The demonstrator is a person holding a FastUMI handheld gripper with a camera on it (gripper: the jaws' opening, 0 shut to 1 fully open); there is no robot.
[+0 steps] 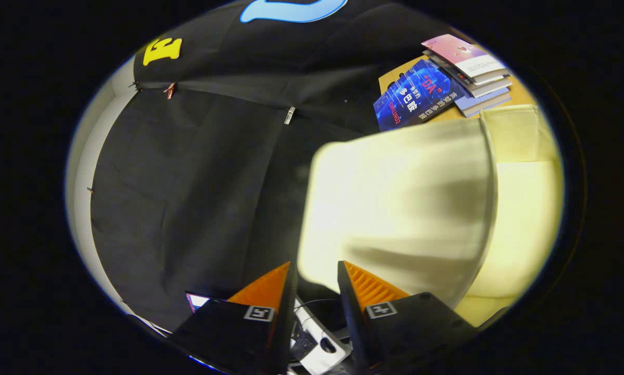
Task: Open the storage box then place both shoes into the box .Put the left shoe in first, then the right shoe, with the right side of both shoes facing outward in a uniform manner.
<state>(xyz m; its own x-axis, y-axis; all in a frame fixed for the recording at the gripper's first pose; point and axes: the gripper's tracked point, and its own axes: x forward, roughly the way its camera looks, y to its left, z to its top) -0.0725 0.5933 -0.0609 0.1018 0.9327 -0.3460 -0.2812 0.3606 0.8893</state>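
Note:
The storage box is pale cream and lies to the right of the fingers. Its lid is raised and swung open, a broad blurred cream panel standing ahead of the fingers. The lid's near corner sits between the two fingertips. My gripper is shut on that corner, with one finger on each side of the panel. The view is tilted, with the booth wall behind the lid.
A stack of books and a blue book lie on a wooden tabletop beyond the box. Black cloth wall spans the space left of the lid.

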